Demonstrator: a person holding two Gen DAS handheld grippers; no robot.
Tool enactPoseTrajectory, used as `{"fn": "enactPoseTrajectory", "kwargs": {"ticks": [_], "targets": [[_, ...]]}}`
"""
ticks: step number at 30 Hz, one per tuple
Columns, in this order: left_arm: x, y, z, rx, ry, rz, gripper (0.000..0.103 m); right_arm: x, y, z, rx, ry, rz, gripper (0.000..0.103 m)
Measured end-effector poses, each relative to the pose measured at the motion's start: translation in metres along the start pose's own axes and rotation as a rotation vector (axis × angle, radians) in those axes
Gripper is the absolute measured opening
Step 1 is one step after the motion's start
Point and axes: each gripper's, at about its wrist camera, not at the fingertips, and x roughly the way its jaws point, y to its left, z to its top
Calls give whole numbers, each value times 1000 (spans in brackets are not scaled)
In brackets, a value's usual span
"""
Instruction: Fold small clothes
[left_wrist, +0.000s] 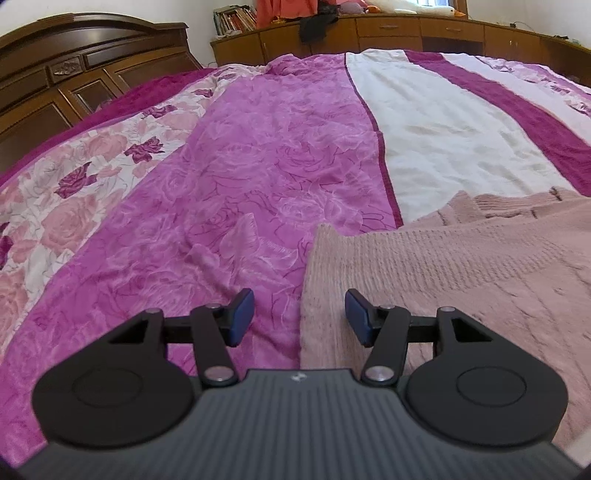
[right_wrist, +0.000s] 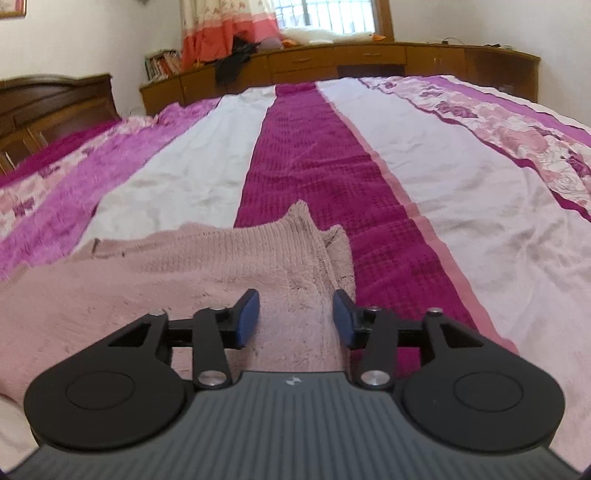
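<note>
A small pale pink knitted sweater (left_wrist: 461, 258) lies flat on the bed. In the left wrist view its left edge runs between the pads of my left gripper (left_wrist: 300, 317), which is open and low over that edge. In the right wrist view the sweater (right_wrist: 184, 266) fills the lower left, with a folded ribbed part ending in a raised corner ahead. My right gripper (right_wrist: 296, 319) is open over the sweater's right edge, with nothing between its blue pads (right_wrist: 249, 317).
The bed cover (left_wrist: 258, 166) has pink floral, white and magenta stripes and stretches far ahead. A dark wooden headboard (left_wrist: 74, 74) stands at the left. Wooden cabinets (right_wrist: 351, 61) with books, dark clothes and plush toys line the far wall under a window.
</note>
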Motion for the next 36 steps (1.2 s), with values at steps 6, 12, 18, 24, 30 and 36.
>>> {"fn": "enactPoseTrajectory", "kwargs": {"ticks": [6,12,18,24,30,36], "targets": [[-33,5,-5,-39,14,-14,57,-34,-3,-5,52,-35,14,59],[-61,5,-8,-80,33,-10,57,-58,-9,-13,82,-39,10,59],[-86,-6,-16,-96,44,-70,58,-75,-19,-23,126,-33,4,60],[-101,-26,-30,-98,68,-125,59,-87,-26,-31,145,-25,24,60],[-107,-45,-39,-99,85,-153,59,-89,-33,-37,173,-8,49,61],[-106,-60,-43,-92,104,-151,60,-89,-42,-36,186,-6,64,73]]}}
